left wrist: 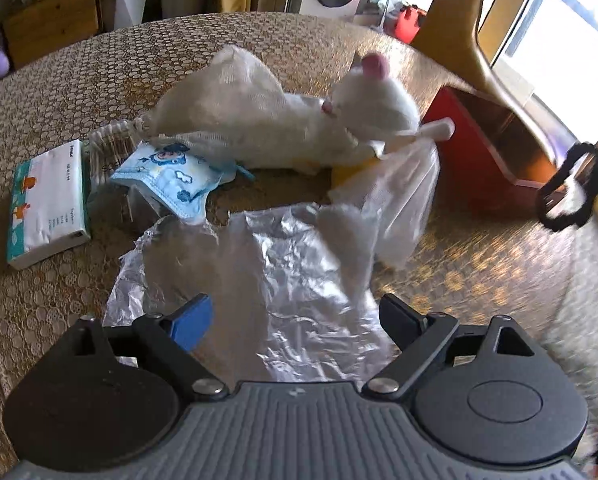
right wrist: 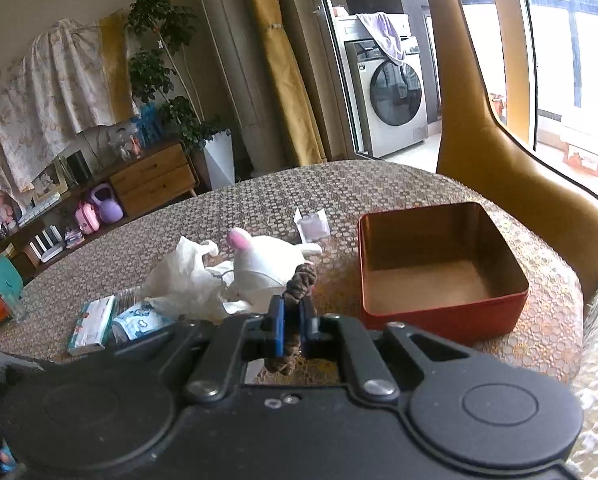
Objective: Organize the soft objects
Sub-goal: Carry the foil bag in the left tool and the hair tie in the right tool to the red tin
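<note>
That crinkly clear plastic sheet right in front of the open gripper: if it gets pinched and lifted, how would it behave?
The clear plastic sheet would probably hang limp; its wrinkles suggest thin film. It looks very light, so it may flutter or drift. The glossy surface could slip between the left gripper's open fingers.

Patterned table point(right wrist: 259, 200) with red tin point(right wrist: 443, 304), plush toy point(right wrist: 267, 264), tissue pack point(left wrist: 47, 208), plastic bag point(left wrist: 291, 280)
</note>
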The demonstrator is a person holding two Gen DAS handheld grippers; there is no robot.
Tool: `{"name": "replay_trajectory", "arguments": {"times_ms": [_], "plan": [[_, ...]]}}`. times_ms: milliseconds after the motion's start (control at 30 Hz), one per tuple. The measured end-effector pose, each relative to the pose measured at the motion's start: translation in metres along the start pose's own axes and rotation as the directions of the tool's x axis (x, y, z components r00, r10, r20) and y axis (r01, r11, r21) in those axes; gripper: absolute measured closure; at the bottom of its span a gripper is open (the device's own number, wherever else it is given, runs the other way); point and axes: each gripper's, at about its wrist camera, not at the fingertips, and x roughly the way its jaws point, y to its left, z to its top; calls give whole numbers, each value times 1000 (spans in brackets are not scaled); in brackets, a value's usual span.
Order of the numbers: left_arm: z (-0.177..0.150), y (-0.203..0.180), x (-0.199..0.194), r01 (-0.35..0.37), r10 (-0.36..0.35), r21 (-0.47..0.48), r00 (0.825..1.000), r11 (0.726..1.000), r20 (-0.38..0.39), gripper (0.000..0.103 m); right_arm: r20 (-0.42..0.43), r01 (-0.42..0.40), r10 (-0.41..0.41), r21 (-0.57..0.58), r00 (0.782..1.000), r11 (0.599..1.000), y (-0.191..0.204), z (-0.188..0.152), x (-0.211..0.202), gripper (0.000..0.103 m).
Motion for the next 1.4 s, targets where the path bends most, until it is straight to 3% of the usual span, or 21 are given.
{"name": "replay_trajectory", "arguments": {"times_ms": [133, 233, 467, 533, 633, 867, 1033, 1167, 1400], "plan": [[-10, -8, 22, -66, 66, 66, 998, 996, 2, 12, -9, 8, -8, 3, 1000, 1000, -2, -3, 2, 96], [-14, -5, 39, -124, 125, 65, 992, 990, -14, 13, -15, 14, -14, 6, 1000, 1000, -4, -5, 2, 96], [-18, 3, 48, -145, 146, 50, 989, 988, -10, 87, -21, 25, -25, 9, 999, 1000, -7, -6, 4, 96], [-17, 6, 47, -127, 127, 35, 992, 991, -4, 92, -22, 27, -27, 11, 999, 1000, -7, -6, 4, 96], [-17, 10, 46, -123, 123, 13, 992, 992, 2, 97, -23, 31, -30, 11, 999, 999, -9, -7, 4, 96], [-6, 8, 23, -116, 114, 20, 991, 993, 70, 98, -21, 35, -35, 14, 999, 999, -19, -4, 6, 96], [17, -2, -8, -29, 29, 0, 993, 1000, 115, 98, 4, 40, -40, 20, 999, 999, -30, 6, 1, 96], [37, -23, -28, 9, -14, 28, 985, 1000, 169, 98, 24, 52, -52, 27, 998, 998, -42, 15, -2, 96], [73, -65, -39, 114, -124, 61, 973, 992, 192, 98, 47, 86, -87, 22, 995, 996, -64, 29, -1, 96]]}}
